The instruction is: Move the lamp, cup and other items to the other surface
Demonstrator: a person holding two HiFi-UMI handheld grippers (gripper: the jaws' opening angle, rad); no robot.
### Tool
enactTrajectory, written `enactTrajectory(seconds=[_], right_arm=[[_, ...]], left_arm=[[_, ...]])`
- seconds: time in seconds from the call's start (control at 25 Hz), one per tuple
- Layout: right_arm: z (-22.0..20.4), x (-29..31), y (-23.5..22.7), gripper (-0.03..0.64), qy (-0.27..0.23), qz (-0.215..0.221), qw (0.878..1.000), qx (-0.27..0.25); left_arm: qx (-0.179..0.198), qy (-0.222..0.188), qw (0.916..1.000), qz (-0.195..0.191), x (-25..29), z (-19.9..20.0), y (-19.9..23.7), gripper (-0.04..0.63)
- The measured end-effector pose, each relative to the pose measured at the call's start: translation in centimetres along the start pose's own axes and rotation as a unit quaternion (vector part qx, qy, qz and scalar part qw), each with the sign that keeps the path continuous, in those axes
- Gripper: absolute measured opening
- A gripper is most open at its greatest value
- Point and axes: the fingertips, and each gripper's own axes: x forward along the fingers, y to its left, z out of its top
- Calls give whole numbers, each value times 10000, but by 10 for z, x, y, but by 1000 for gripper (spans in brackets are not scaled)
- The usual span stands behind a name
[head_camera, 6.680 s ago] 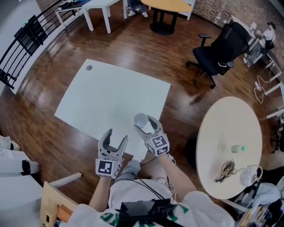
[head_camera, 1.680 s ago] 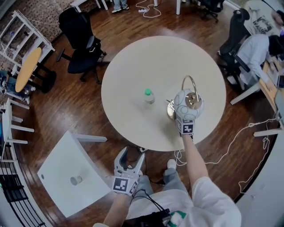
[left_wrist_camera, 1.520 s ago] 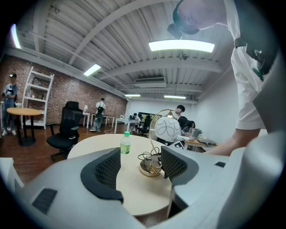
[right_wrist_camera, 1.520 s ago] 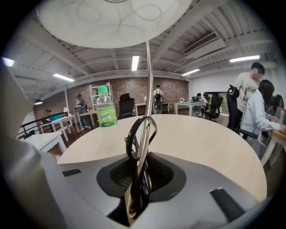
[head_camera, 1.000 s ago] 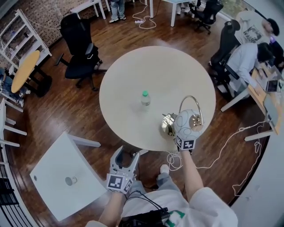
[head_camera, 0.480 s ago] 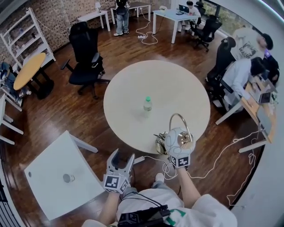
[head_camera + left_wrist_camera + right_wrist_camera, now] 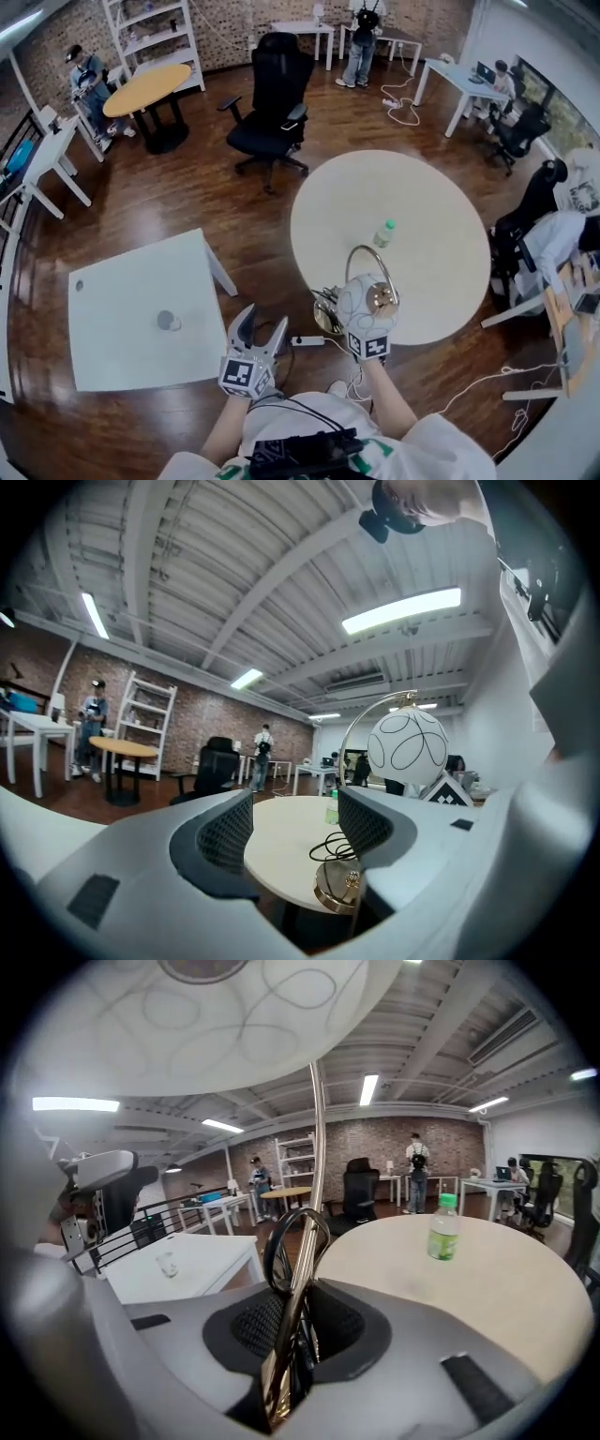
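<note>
My right gripper [image 7: 364,319] is shut on the gold stem [image 7: 306,1260] of a lamp, held in the air just off the near edge of the round table [image 7: 441,281]. The lamp's white globe shade [image 7: 367,300] with black line drawing hides the jaws in the head view; its gold base [image 7: 327,321] and coiled black cord hang to the left. The left gripper [image 7: 262,328] is open and empty, with the globe [image 7: 408,745] and base [image 7: 339,891] to its right. A small clear cup [image 7: 169,321] stands on the white square table [image 7: 112,347]. A green-capped bottle [image 7: 383,233] stands on the round table.
A white power strip [image 7: 307,341] and cables lie on the wood floor between the two tables. A black office chair [image 7: 275,98] stands behind the gap. Farther off are an orange round table [image 7: 145,89], white desks and several people, some seated at the right.
The lamp has come off the round table and been carried past its near edge toward the white table. The view has swung left. The cup, earlier in my right gripper, now stands on the white table.
</note>
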Motion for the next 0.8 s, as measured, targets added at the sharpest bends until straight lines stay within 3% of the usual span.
enactTrajectory(seconds=[0.2, 0.4, 0.64, 0.8], right_arm=[[45, 61, 82, 83, -15, 871, 9950, -492], [73, 121, 174, 83, -43, 1707, 9811, -912], [87, 196, 272, 83, 36, 2370, 9645, -1163], [91, 247, 319, 83, 44, 2503, 9611, -1170]], left_arm=[[-3, -50, 9941, 1084, -61, 3, 71, 269], [11, 43, 9803, 1973, -124, 3, 134, 270], [125, 12, 9637, 2668, -181, -4, 186, 270], [129, 17, 9547, 2973, -213, -6, 212, 270]])
